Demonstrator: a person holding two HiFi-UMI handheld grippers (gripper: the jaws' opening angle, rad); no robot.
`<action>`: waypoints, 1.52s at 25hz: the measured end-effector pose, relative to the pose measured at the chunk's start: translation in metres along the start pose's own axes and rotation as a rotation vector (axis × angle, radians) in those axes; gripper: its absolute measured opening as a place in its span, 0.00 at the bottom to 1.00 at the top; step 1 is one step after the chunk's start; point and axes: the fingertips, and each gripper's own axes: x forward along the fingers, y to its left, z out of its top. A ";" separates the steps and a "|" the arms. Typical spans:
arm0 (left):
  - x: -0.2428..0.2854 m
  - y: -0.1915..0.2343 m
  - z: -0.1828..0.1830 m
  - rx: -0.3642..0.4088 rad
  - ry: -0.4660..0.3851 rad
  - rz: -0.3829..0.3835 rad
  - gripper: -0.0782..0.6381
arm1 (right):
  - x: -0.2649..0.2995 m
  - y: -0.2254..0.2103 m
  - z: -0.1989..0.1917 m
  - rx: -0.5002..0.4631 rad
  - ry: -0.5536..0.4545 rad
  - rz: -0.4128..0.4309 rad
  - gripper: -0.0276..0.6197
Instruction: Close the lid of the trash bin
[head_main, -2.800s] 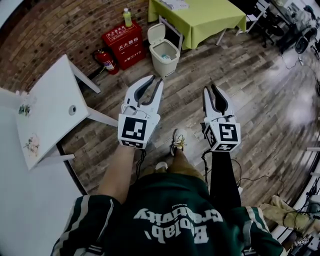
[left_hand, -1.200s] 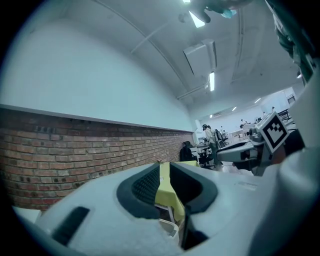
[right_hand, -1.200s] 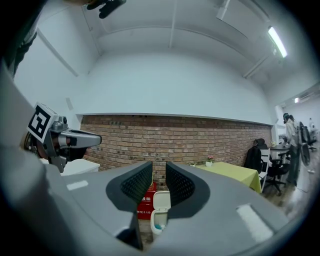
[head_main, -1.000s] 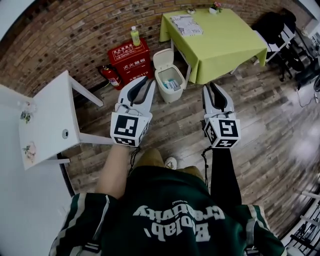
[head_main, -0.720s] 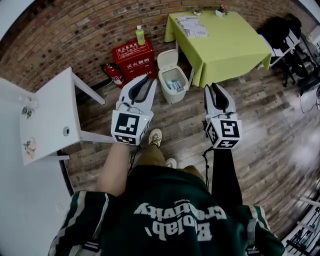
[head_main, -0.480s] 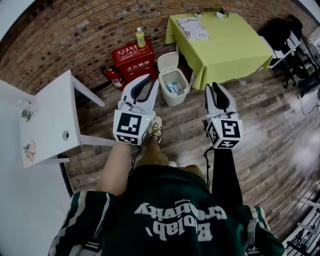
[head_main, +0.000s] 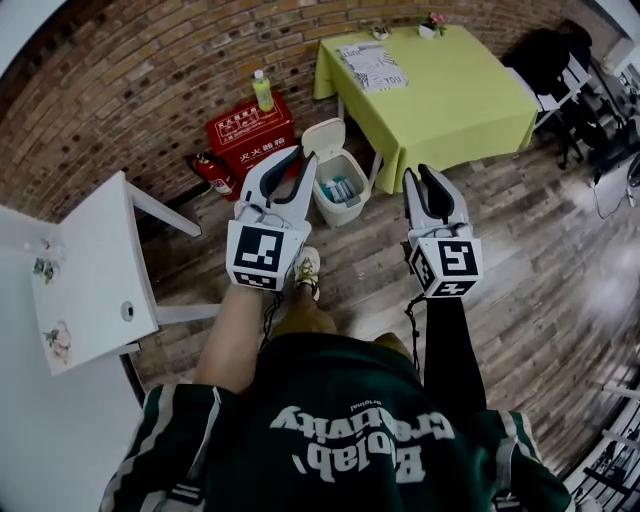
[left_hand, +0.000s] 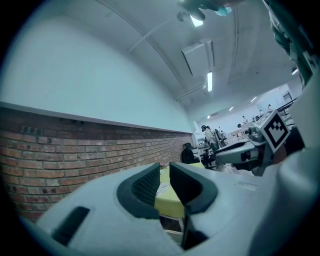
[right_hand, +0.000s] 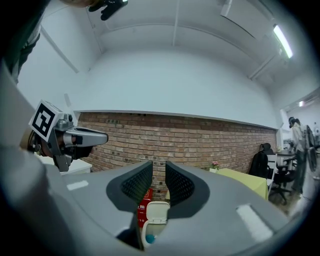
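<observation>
Head view, standing person looking down at a wooden floor (head_main: 520, 260).

Count:
- 2 grippers, both held out in front, well above the floor.
- 1 trash bin (head_main: 338, 192), white, on the floor against the brick wall (head_main: 130, 80), just beside the corner of the green-clothed counter (head_main: 450, 90).
- 1 lid (head_main: 322, 137), hinged up and leaning back toward the wall; bin mouth uncovered, some bluish rubbish visible inside.
- 1 red cabinet (head_main: 250, 130) just left of the bin, with 1 bottle (head_main: 262, 90) standing on top.
- 1 fire extinguisher (head_main: 212, 172) on the floor left of the cabinet.
- 1 white counter (head_main: 90, 270) at far left.
- Printed sheets (head_main: 370, 65) and 1 small flower pot (head_main: 432, 22) lay on the green cloth.

Left gripper (head_main: 303, 157): fingers (left_hand: 145, 187) stood a narrow gap apart, nothing between them. In the head view its tips overlapped the bin's left edge, but it was not touching the bin.

Right gripper (head_main: 420, 175): fingers (right_hand: 180, 185) likewise a narrow gap apart, gripping nothing. Its own view showed the bin low in the gap, well ahead.

One shoe (head_main: 307, 270) was visible below the left gripper.
</observation>
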 end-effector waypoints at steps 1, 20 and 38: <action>0.007 0.006 0.000 -0.005 -0.004 -0.006 0.20 | 0.008 -0.002 0.001 -0.003 0.000 -0.004 0.18; 0.175 0.139 -0.021 -0.044 -0.018 -0.112 0.19 | 0.196 -0.042 0.005 -0.013 0.054 -0.078 0.18; 0.263 0.216 -0.064 -0.078 -0.003 -0.195 0.17 | 0.302 -0.061 -0.014 -0.008 0.096 -0.147 0.15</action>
